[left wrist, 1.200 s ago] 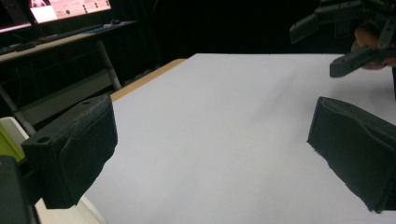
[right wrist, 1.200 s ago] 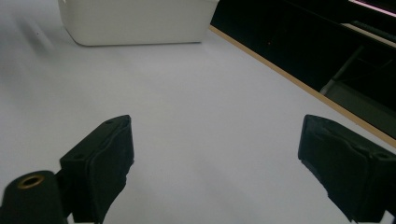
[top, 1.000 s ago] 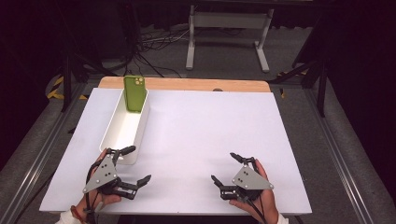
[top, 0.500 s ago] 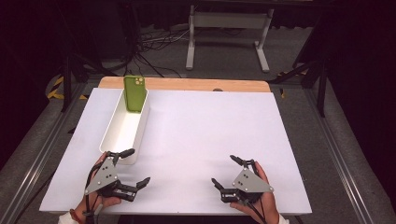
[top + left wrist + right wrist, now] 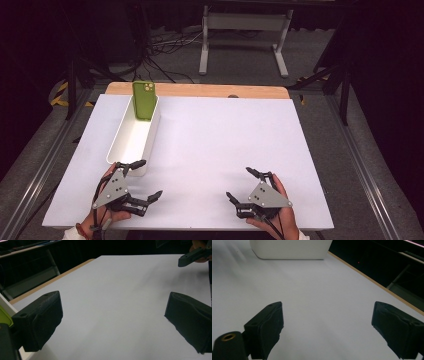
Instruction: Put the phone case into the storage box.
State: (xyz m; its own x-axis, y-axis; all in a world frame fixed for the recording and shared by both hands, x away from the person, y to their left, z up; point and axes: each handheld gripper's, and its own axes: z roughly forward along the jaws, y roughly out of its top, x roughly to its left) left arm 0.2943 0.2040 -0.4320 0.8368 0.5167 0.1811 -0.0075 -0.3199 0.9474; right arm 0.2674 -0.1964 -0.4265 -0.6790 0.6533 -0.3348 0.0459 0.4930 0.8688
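On the white desk (image 5: 215, 150), the left tool (image 5: 141, 179) rests with its jaws wide apart just beside the near end of the white bin (image 5: 131, 142); a green phone (image 5: 144, 100) stands upright at the bin's far end. The right tool (image 5: 243, 184), jaws also spread and empty, sits well apart at the near right

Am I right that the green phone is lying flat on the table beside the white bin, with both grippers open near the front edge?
Not quite: the high view shows the green phone standing upright inside the white bin, at its far end. The left gripper and right gripper are indeed open near the front edge.
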